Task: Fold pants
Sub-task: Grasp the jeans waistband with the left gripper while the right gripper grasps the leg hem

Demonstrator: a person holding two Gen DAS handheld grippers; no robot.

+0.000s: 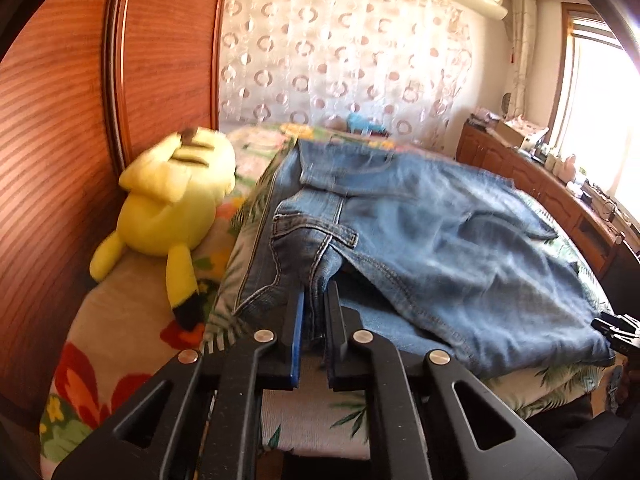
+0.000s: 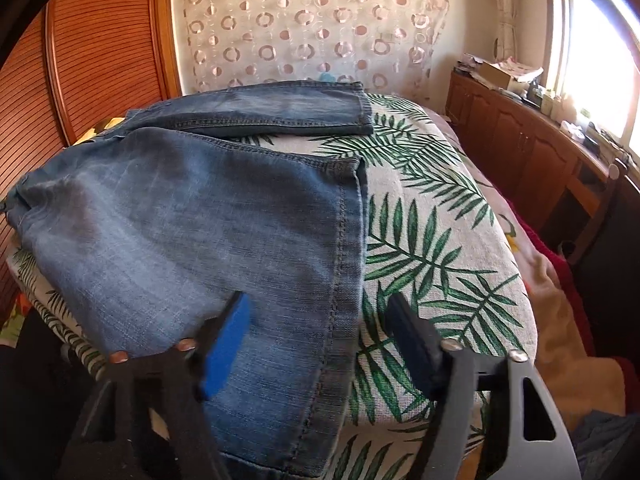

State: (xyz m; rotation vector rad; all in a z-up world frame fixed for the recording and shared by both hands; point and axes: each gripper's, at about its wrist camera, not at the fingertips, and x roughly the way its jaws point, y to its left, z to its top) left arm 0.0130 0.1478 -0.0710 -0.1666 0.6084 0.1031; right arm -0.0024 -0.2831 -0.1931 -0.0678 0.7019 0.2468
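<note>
Blue denim pants [image 1: 420, 232] lie on a leaf-print cushion [image 2: 440, 216]. My left gripper [image 1: 314, 292] is shut on the waistband end of the pants, with denim pinched between its fingers. In the right wrist view, the pants [image 2: 192, 216] spread across the cushion, one leg [image 2: 264, 108] lying farther back and the near leg's hem [image 2: 344, 264] running toward me. My right gripper [image 2: 318, 312] is open, its fingers on either side of the near hem, just above the cloth. The right gripper's tip also shows at the right edge of the left wrist view [image 1: 616, 330].
A yellow plush toy [image 1: 172, 204] lies left of the pants against a wooden wardrobe [image 1: 60, 120]. A floral bedspread [image 1: 100, 360] lies under the cushion. A wooden cabinet [image 2: 532, 152] with clutter stands along the right wall under a bright window [image 2: 600, 52]. A patterned curtain [image 2: 312, 24] hangs behind.
</note>
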